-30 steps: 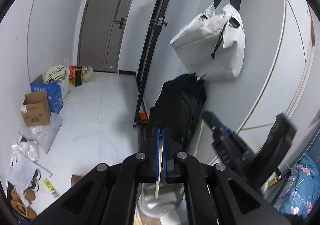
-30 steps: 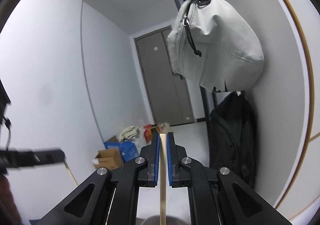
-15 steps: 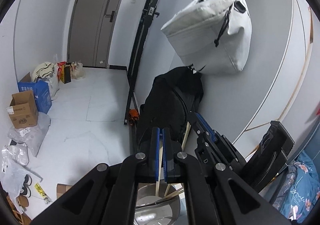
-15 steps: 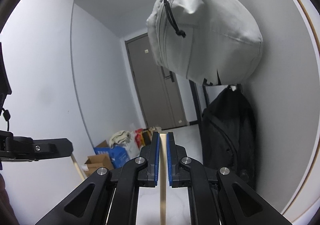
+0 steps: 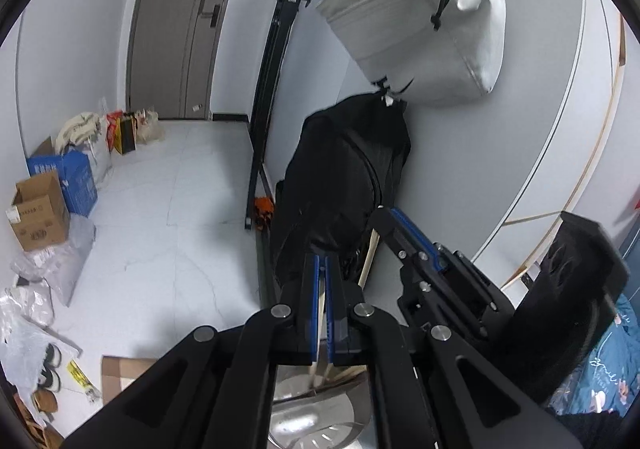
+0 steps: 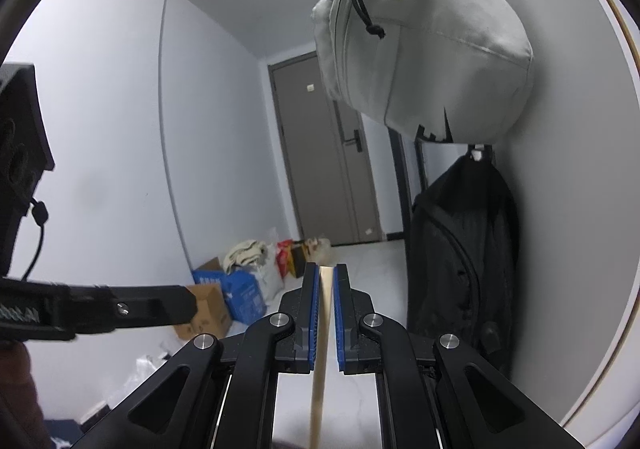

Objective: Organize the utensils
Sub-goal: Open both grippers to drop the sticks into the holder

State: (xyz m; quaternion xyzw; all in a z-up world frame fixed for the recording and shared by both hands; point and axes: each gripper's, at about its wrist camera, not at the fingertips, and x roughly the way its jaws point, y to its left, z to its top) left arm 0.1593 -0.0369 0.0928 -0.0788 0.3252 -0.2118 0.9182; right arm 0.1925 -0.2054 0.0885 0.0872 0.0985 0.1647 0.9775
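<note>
room first: pale walls, a grey door (image 5: 176, 21) at the far end, white tiled floor (image 5: 160, 233) with cardboard boxes (image 5: 38, 217) and bags along the left wall. a light canvas bag (image 5: 420, 17) hangs high on the right wall, with a black garment bag (image 5: 344, 185) hanging beneath it.

below your tools sits the steel utensil holder (image 5: 316, 409), its rim and perforated base showing at the bottom of the left wrist view, with a few wooden sticks already leaning inside it.

your left hand-held gripper (image 5: 322, 313) has its blue pads pressed together on a thin wooden chopstick (image 5: 318, 333), which runs down between the pads toward the holder's mouth. your right hand-held gripper (image 6: 326, 313) is pinching a second chopstick (image 6: 320, 369); its top end sits flush with the pad tips and the shaft hangs almost straight down out of the bottom of the frame.

the relation that matters: both sticks have their long axis near vertical, and the holder lies straight below them. from the left view the right tool (image 5: 416, 249) stands just beside and to the right, its stick also slanting down to the holder. the left stick's lower end looks to be at or inside the rim; the right stick's lower end is hidden, so you cannot tell whether it has entered yet. i'd judge the left hand nearer to release.
</note>
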